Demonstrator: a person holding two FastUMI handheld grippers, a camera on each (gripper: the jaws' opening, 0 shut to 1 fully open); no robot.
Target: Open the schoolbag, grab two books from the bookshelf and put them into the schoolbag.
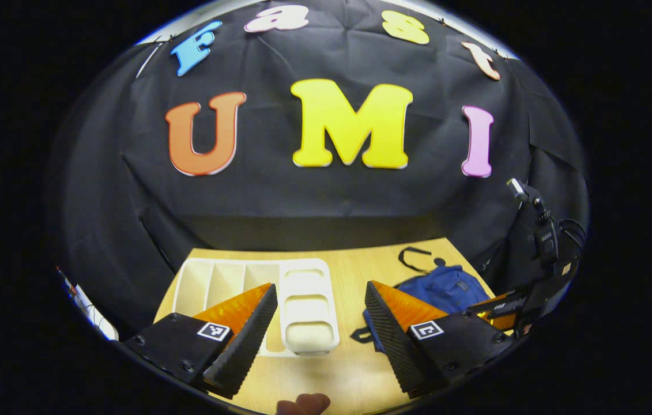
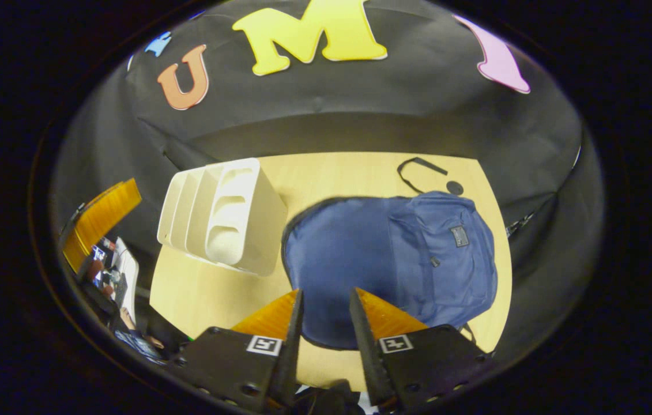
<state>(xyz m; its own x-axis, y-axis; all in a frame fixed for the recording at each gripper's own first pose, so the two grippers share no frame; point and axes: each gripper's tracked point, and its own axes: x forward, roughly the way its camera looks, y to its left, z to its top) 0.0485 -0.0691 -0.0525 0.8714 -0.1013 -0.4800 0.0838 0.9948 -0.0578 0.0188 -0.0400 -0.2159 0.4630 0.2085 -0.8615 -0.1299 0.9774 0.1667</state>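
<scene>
With jaws parted and empty, the right gripper (image 2: 323, 323) hovers over the blue schoolbag (image 2: 395, 259) lying flat at 12 o'clock, seemingly to open it, while the spread, empty left gripper (image 1: 320, 323) faces the white bookshelf (image 1: 256, 294) at 11 o'clock

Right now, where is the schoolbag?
The blue schoolbag lies flat on the wooden table, right of the white bookshelf in the right gripper view, just ahead of that hand-held gripper.

dim booth — bright tabletop (image 1: 354, 271) | sharp centre — edges warped
</scene>
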